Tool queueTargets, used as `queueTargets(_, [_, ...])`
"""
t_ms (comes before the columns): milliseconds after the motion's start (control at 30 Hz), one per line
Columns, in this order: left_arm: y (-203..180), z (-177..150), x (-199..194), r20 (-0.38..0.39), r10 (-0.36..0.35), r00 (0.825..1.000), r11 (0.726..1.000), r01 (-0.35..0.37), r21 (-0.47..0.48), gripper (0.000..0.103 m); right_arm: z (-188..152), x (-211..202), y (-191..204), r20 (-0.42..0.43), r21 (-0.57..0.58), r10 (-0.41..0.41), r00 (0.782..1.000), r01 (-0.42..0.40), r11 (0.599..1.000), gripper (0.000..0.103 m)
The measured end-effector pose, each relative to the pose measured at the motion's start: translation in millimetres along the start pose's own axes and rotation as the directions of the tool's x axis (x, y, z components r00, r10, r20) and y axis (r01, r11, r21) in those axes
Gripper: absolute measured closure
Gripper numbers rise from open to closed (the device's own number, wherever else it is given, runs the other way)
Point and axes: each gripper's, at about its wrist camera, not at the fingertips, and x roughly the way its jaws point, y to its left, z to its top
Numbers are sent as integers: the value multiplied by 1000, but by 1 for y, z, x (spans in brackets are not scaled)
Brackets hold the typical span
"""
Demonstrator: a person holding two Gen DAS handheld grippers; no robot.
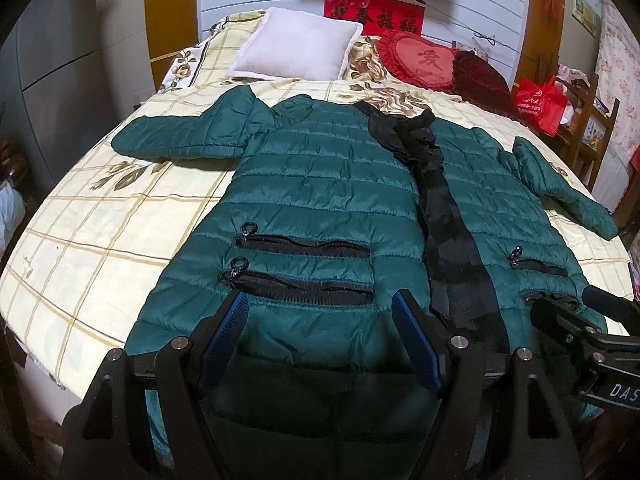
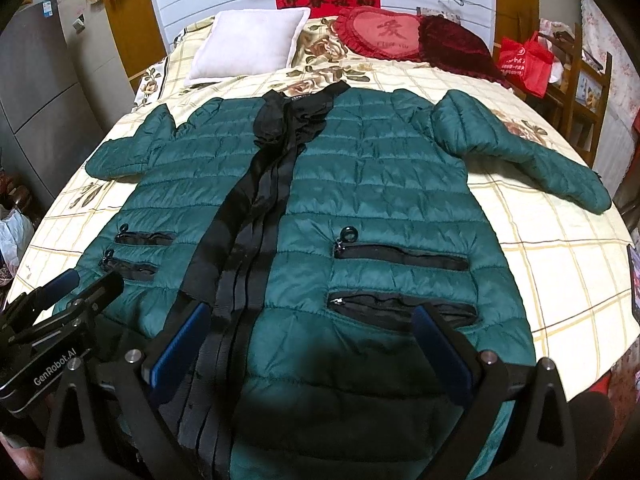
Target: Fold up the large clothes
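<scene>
A dark green quilted jacket (image 1: 320, 200) lies flat, front up, on the bed, with a black front placket and both sleeves spread outward; it also shows in the right wrist view (image 2: 380, 200). My left gripper (image 1: 320, 304) is open, hovering over the hem on the jacket's left half, below the two zip pockets (image 1: 304, 264). My right gripper (image 2: 312, 316) is open over the hem of the right half, its left finger near the black placket (image 2: 248, 240). Each gripper shows at the other view's edge: the right one (image 1: 560, 312), the left one (image 2: 88, 284).
The bed (image 1: 100, 232) has a cream checked floral cover. A white pillow (image 1: 296, 44), a red heart cushion (image 1: 420, 58) and a dark red cushion (image 1: 480, 76) sit at the head. A red bag (image 1: 540, 104) rests on a wooden chair at the right. A grey wardrobe (image 1: 52, 64) stands at the left.
</scene>
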Motion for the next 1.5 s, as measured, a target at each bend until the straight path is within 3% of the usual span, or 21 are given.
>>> queueTargets(333, [14,35,14,13,24,1000,1000,-24,-6,34,32,18,12,-3,-27,16,1000,-16,1000,1])
queueTargets(500, [34,65,33,-9,-6,1000,999,6,-51,34,63,38,22,-25,-31,47,999,-48,998,1])
queueTargets(733, [69,100,66,-22,71,997,994,-73,-87,34,106,68,37,-10,-68,51,999,-51,996,1])
queueTargets(933, [91,123,91,-23,95,995,989,-96,-111,34,135,103,51,-30,-83,66,997,-68,994,1])
queueTargets(1500, [171,168,153,-44,196,980,963,-201,-180,34,177,181,76,-37,-121,85,996,-89,989,1])
